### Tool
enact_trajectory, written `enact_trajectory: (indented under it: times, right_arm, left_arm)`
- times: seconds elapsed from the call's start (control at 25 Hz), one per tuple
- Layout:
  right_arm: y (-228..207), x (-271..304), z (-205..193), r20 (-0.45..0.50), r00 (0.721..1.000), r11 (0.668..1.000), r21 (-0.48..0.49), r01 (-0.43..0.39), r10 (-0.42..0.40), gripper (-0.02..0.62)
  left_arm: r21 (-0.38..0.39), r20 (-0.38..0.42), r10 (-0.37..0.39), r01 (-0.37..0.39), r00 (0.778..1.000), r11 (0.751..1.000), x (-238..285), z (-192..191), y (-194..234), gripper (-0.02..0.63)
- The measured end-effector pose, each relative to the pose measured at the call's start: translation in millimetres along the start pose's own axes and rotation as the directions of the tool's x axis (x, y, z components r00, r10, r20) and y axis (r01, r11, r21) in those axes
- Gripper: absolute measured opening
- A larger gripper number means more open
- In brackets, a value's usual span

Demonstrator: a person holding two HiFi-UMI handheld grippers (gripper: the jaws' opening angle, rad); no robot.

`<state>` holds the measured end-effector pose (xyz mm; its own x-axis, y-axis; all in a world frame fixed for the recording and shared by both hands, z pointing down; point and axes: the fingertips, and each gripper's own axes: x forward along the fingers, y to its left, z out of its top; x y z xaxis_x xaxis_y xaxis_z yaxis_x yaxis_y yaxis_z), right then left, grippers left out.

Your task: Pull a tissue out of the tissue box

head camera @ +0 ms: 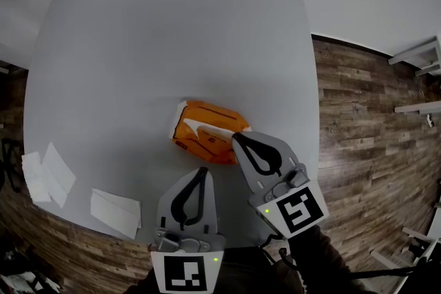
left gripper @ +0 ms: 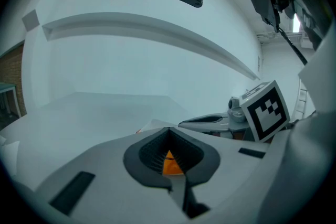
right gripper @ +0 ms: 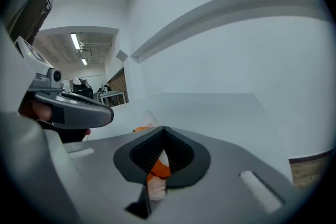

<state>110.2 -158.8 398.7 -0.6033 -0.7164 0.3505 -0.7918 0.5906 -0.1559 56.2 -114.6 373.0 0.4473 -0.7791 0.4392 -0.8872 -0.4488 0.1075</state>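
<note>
Left gripper (head camera: 204, 170): nearest item, over the near edge of the surface (head camera: 172, 31). Its jaws are together with nothing between them, and the tip points at the tissue box (head camera: 209, 133) from just short of it. In its own view, orange shows through the slot behind the tip (left gripper: 168, 128).

Right gripper (head camera: 236, 137): just beyond and to the right, tip at the right end of the tissue box. Its jaws are also together (right gripper: 164, 128). Orange and white show through the slot, but no sheet is seen pinched at the tip.

Loose tissues: one flat sheet (head camera: 116, 211) at the near edge and a small heap (head camera: 47, 173) at the near left corner, well apart from the tissue box.

Tissue box: orange soft pack, lying slantwise a little near of the surface's middle and towards the right edge. It looks crumpled, with a white tissue (head camera: 195, 124) standing up from the top slot.

Progress: judged early in this pull. The tissue is exposed but not gripped, so gripping it and drawing it out remain.

Floor (head camera: 358, 113): wood planks beyond the right edge.
</note>
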Motion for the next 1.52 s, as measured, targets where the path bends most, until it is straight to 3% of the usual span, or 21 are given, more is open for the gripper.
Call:
enact_trajectory:
  times: [0.28,0.72,1.52]
  right_arm:
    - [-1,-1,5,0.015,1.000,1.000,0.005,-0.007,0.007,0.003]
    - [3,-5,10,0.035,0.999,1.000,0.001,-0.019,0.019,0.002]
    - [18,-18,37,0.096,0.995,0.999,-0.008,-0.041,0.042,0.002]
  left_arm:
    - [0.069,0.030,0.008,-0.010,1.000,0.998,17,11,6,0.000]
    - [0.101,0.031,0.008,-0.011,1.000,0.995,21,16,7,0.000]
    - [0.107,0.027,0.002,-0.005,1.000,0.994,26,9,0,0.000]
